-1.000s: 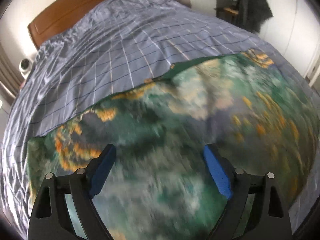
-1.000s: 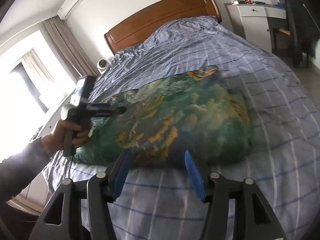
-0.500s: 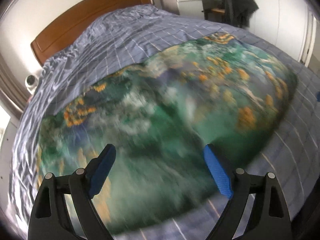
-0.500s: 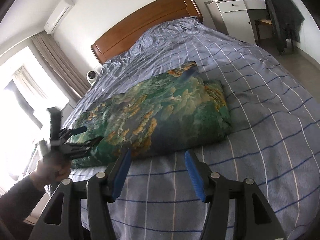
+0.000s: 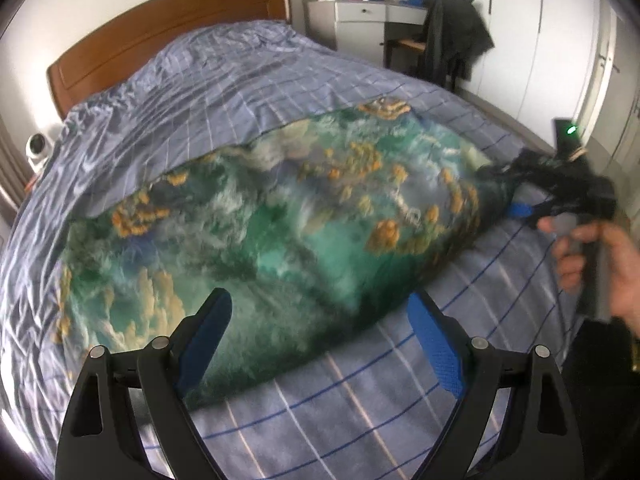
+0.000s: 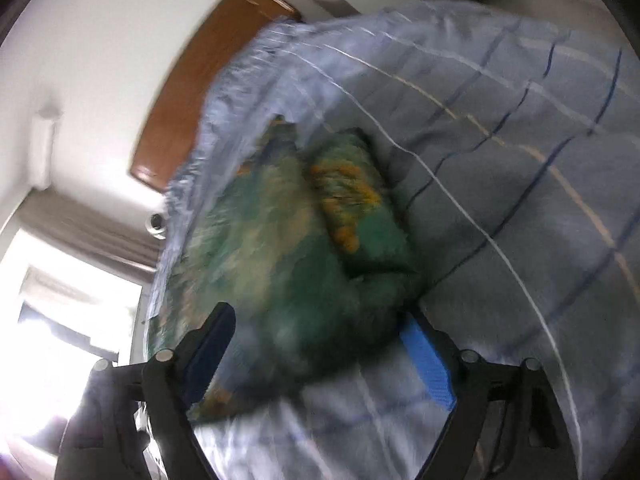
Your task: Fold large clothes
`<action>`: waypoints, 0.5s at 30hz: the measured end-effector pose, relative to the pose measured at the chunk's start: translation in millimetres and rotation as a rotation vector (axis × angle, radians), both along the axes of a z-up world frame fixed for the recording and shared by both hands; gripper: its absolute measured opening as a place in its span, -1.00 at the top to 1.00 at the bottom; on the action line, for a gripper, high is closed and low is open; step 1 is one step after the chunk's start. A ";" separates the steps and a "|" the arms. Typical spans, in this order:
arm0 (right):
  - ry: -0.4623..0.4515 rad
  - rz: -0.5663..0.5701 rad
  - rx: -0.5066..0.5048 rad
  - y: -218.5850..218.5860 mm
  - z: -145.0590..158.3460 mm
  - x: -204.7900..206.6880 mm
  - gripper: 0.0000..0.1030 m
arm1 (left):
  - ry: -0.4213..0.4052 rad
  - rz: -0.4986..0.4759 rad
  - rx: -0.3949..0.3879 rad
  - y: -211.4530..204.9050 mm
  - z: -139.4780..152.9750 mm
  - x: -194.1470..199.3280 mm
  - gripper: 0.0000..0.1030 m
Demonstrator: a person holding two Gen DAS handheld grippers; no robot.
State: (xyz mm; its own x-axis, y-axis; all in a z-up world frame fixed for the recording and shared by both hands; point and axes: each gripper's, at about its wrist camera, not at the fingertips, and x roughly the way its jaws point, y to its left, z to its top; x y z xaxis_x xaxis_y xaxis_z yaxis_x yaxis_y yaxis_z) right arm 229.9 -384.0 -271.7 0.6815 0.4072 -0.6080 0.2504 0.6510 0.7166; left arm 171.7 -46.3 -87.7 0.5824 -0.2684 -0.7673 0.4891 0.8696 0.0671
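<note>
A large green cloth with orange and white print lies folded across the blue checked bed cover. My left gripper stands open over the cloth's near edge, with nothing pressed between its blue pads. At the cloth's right end a hand holds my right gripper. The right wrist view is rolled and blurred. There the right gripper has its jaws opening, with the end of the green cloth lying between the fingers and no pad pressing on it.
A wooden headboard closes the far end of the bed. A white desk and a chair draped with a dark coat stand behind it. A small white camera sits at the far left, white wardrobe doors at the right.
The left gripper drew back from above the cloth to its near edge, still open. The right gripper rolled, dropped to the cloth's end, and its jaws widened.
</note>
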 end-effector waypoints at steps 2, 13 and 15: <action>0.020 -0.017 0.008 -0.1 -8.0 6.9 -0.54 | 0.004 -0.016 -0.008 -6.6 12.6 8.0 -0.76; -0.347 0.096 -0.454 81.0 109.8 -33.2 0.35 | 0.145 -0.276 -0.070 -95.6 111.2 70.4 -0.79; -0.450 0.171 -0.568 116.7 137.9 -41.7 0.35 | 0.207 -0.290 -0.059 -103.1 116.1 82.8 -0.79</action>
